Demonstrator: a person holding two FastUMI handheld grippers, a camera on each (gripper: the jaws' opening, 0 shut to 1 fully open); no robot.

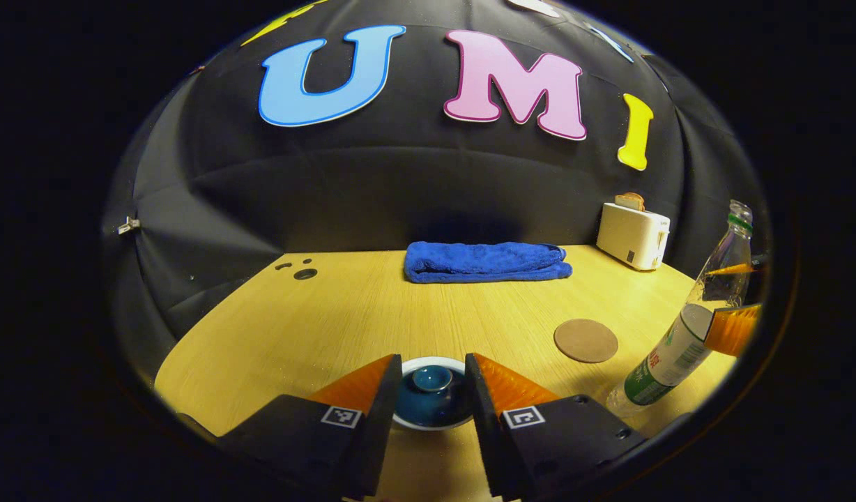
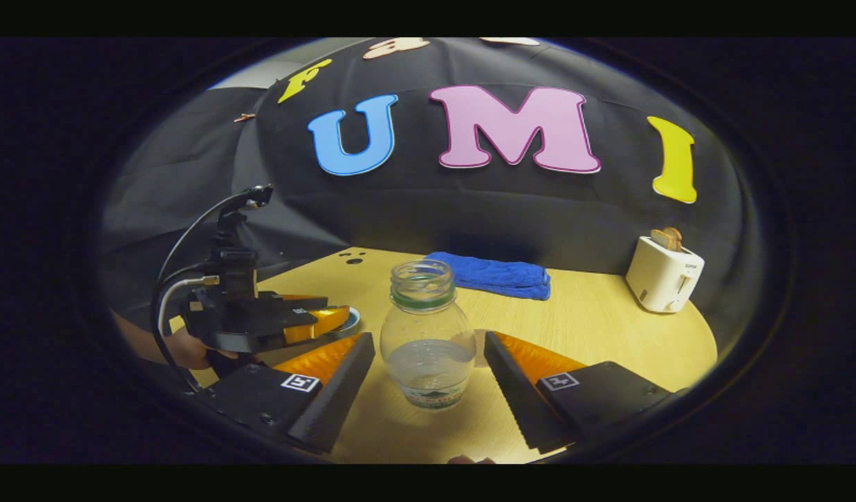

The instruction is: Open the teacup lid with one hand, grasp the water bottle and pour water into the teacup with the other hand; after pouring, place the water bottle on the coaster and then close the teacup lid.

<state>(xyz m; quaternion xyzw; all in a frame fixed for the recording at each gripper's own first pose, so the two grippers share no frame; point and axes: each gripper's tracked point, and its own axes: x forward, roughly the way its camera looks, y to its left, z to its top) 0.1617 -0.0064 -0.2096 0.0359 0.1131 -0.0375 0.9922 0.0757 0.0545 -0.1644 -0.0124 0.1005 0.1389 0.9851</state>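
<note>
- Teacup lid (image 1: 431,380) sits between the open left gripper (image 1: 433,390), unclamped, ready for lifting.
- Right gripper (image 2: 428,369) straddles the water bottle (image 2: 428,335), open, not gripping.

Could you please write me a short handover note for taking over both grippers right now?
Left gripper: open, fingers either side of the teacup lid, not yet pressing on it. The lid sits on the teacup near the table's front edge.
Right gripper: open around the water bottle, fingers clear of its sides. The bottle is uncapped, part full and leans in the left gripper view.
Coaster: bare, between teacup and bottle.
Done: both grippers lined up.
Left: lift the lid, grasp the bottle, pour, set the bottle on the coaster, close the lid.
</note>
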